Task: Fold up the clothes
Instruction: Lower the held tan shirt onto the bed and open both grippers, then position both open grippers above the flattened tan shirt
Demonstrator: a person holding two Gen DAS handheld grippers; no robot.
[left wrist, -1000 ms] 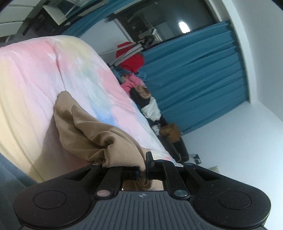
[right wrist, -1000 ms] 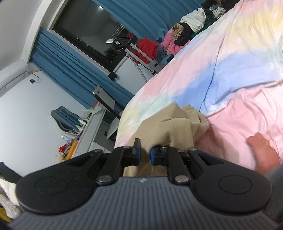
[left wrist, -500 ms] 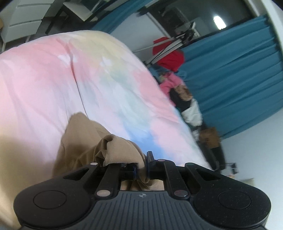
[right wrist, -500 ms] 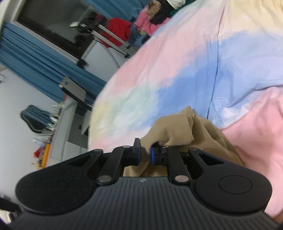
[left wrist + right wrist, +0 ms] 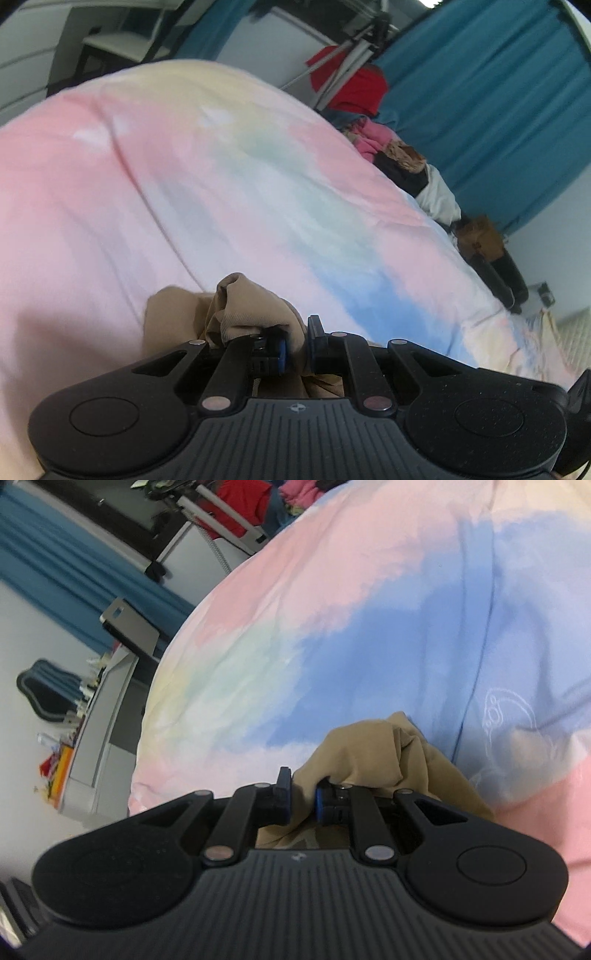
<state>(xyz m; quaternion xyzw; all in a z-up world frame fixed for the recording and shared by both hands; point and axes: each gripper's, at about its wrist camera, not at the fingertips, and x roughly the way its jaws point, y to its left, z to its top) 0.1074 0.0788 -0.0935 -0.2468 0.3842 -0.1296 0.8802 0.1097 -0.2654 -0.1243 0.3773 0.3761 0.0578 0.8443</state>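
My left gripper (image 5: 295,350) and right gripper (image 5: 302,797) each pinch bunched tan garment (image 5: 236,310), jaws nearly closed on cloth. Over the last second both cameras have tipped toward the pastel bedspread (image 5: 221,184), the cloth's visible part shrinking: I judge it is being carried forward. Beyond, a clothes pile (image 5: 399,162).
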